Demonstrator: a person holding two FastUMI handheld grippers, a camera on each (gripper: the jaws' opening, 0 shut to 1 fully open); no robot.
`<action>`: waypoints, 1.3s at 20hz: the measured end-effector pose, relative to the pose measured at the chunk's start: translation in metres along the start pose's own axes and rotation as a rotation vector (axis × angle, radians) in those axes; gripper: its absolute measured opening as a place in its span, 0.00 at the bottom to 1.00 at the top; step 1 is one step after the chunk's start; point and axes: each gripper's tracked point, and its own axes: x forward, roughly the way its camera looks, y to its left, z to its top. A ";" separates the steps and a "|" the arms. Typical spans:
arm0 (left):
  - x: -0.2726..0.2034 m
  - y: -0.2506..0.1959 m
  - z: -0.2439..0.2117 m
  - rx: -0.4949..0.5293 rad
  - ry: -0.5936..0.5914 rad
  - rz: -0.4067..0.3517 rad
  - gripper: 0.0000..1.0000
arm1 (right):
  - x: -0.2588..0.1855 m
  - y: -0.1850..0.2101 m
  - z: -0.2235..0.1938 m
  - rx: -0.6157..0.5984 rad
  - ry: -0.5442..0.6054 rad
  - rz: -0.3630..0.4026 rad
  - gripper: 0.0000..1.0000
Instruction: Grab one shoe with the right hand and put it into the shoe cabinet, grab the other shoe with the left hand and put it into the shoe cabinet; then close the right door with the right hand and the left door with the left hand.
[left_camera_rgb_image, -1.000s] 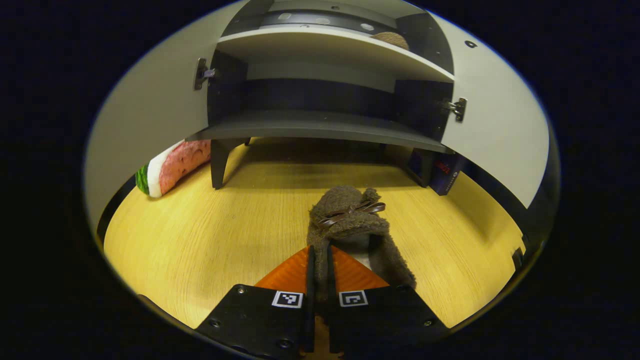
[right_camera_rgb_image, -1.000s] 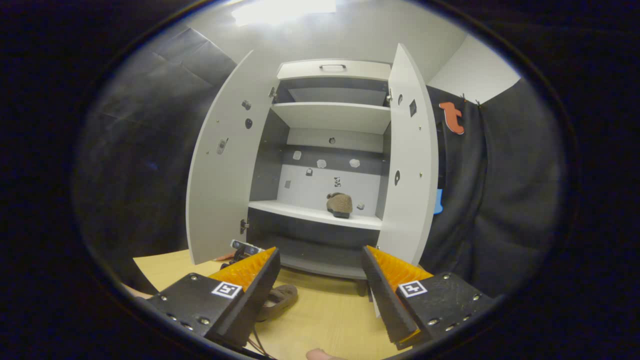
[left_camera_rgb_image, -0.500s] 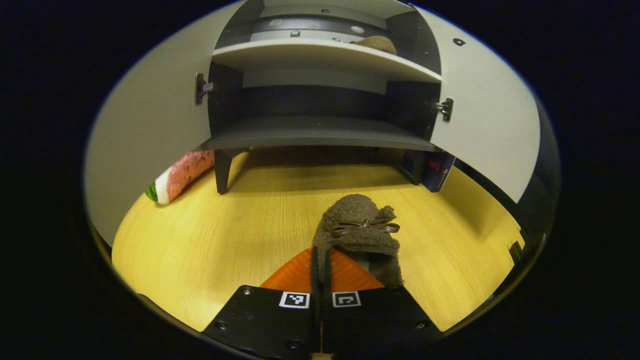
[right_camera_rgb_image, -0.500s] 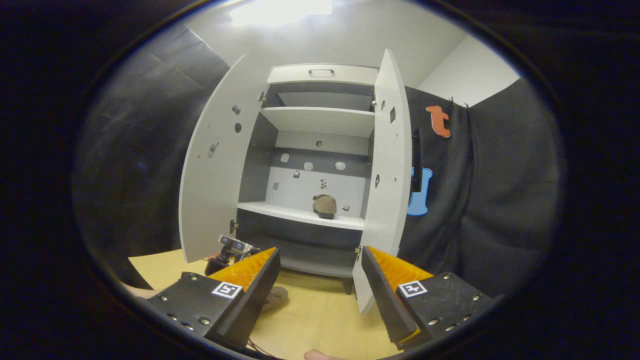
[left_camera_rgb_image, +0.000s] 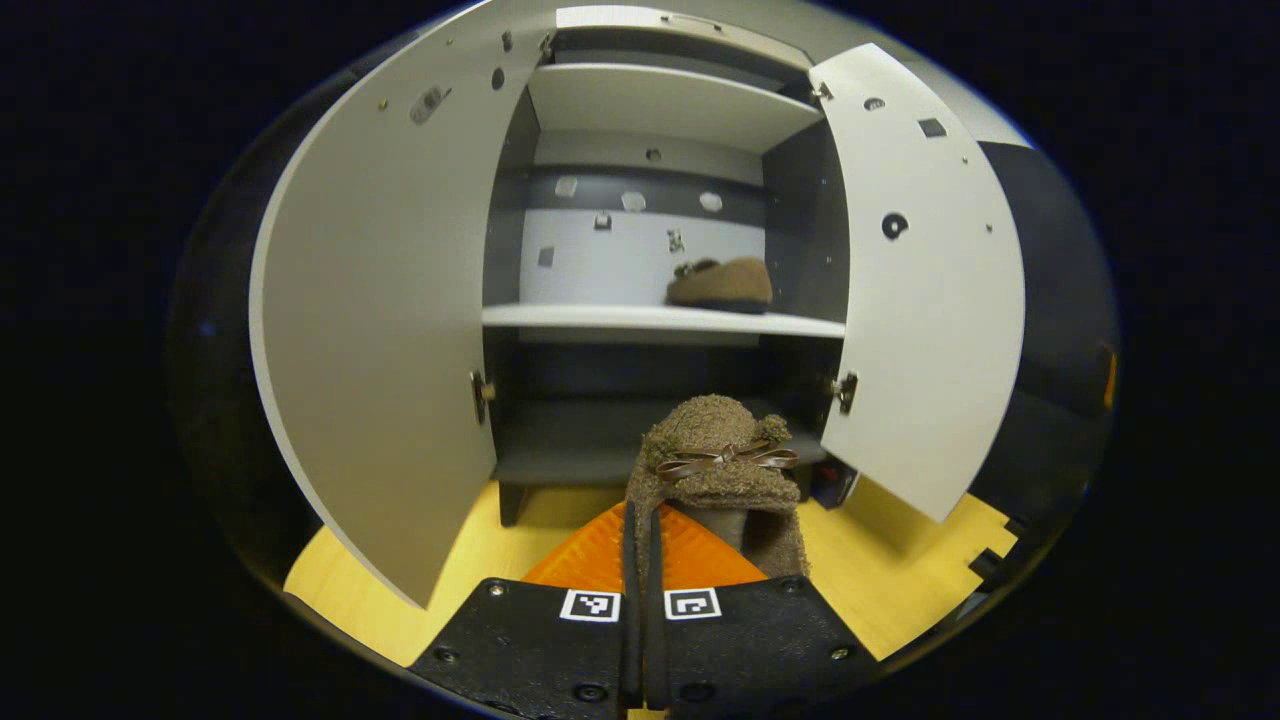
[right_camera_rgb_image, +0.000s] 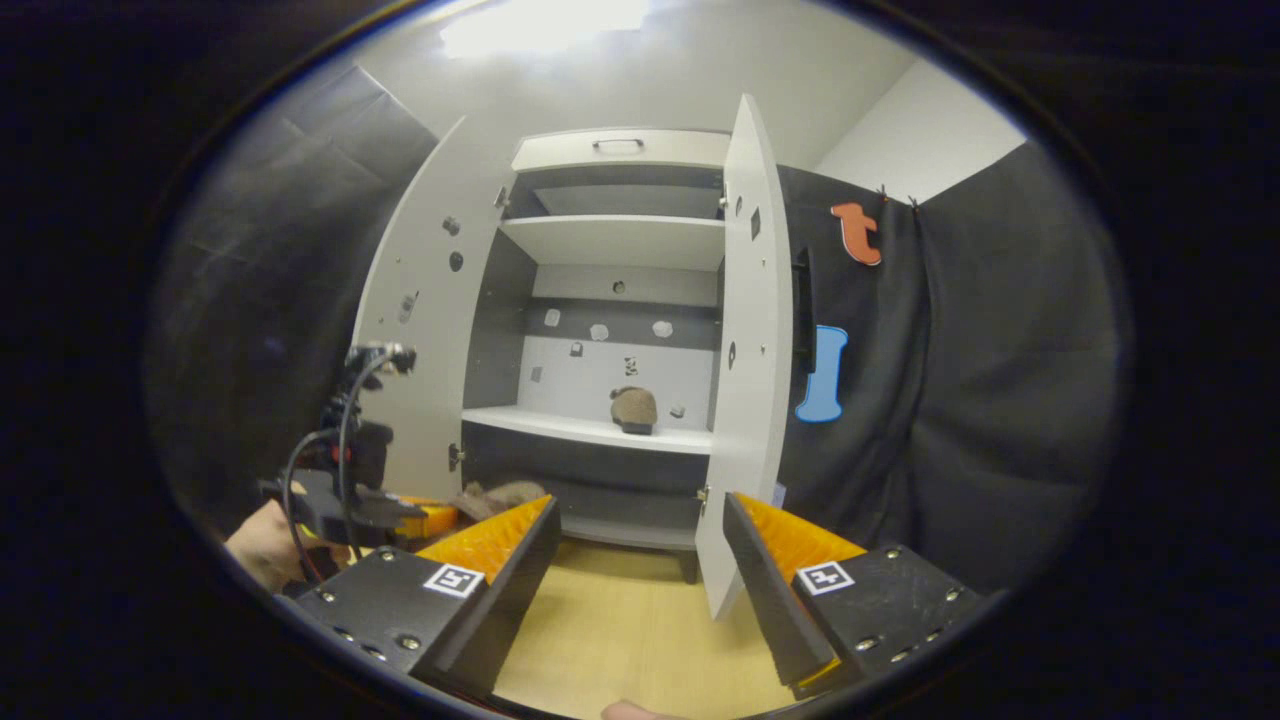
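Since a second ago the held shoe (left_camera_rgb_image: 722, 470) has come up off the tabletop (left_camera_rgb_image: 900, 580), and the left gripper view that looked under the cabinet's lowest board now faces the open middle of the shoe cabinet (left_camera_rgb_image: 650, 200). The left claw (left_camera_rgb_image: 640, 560) is pressed together on the shoe's heel edge, toe pointing ahead toward the cabinet. In the right gripper view this same claw and the hand holding it (right_camera_rgb_image: 262, 540) sit low on the left, with the fuzzy shoe (right_camera_rgb_image: 500, 495) sticking out toward the cabinet.

The other shoe (left_camera_rgb_image: 722, 285) already rests on the white shelf (left_camera_rgb_image: 600, 316), toward its right end. Both doors stand open: the left door (left_camera_rgb_image: 390, 330) and the right door (left_camera_rgb_image: 925, 290). The right claw (right_camera_rgb_image: 640, 560) is spread wide, holding nothing, hanging back in front of the cabinet.

The step in hand looks like carrying the second shoe in. To do it well, I would raise it until the sole clears the shelf's front edge, then go in between the doors, aiming for the bare left part of the shelf beside the first shoe. The grip is only on soft heel fabric, so the shoe may droop or swing; moving slowly and setting the sole flat before letting go should keep it from tipping off the edge.
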 end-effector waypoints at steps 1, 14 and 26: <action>0.003 0.003 0.016 -0.001 -0.021 0.007 0.02 | -0.001 0.002 0.000 0.001 -0.004 0.006 0.99; 0.172 0.044 0.186 -0.128 -0.119 0.089 0.02 | -0.014 0.023 0.006 0.028 -0.096 0.087 0.98; 0.283 0.062 0.201 -0.118 -0.059 0.191 0.05 | -0.002 -0.034 0.001 0.028 -0.126 -0.001 0.98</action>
